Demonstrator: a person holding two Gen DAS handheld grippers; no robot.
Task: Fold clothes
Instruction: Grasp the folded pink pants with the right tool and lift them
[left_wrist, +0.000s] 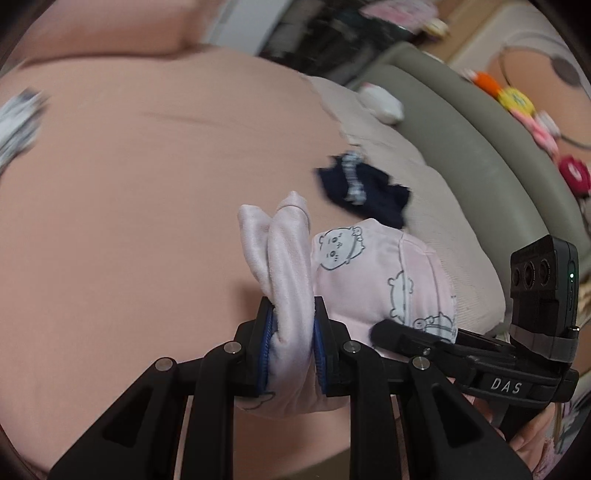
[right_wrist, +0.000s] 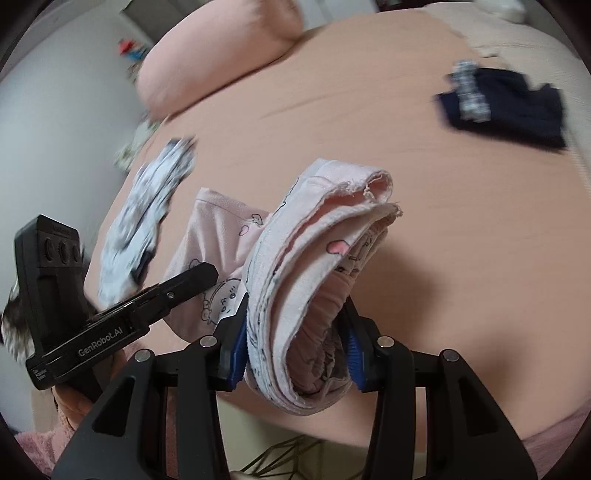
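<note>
The pink garment (right_wrist: 317, 266) is soft matt cloth, fleecy on its turned-out inner face, with raw frayed edges and a gathered elastic band. The left gripper (left_wrist: 294, 332) and right gripper (right_wrist: 295, 347) are matt black plastic with shiny metal pins and ribbed blue pads. The bed (left_wrist: 147, 184) wears smooth matt peach cloth; at two o'clock lies dark knit clothing (right_wrist: 509, 107).

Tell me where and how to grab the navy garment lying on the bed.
Grip the navy garment by its patterned white band, coming from above. It lies flat and crumpled on the bed sheet, and that band looks like the firmest edge. Both grippers are full now.
</note>
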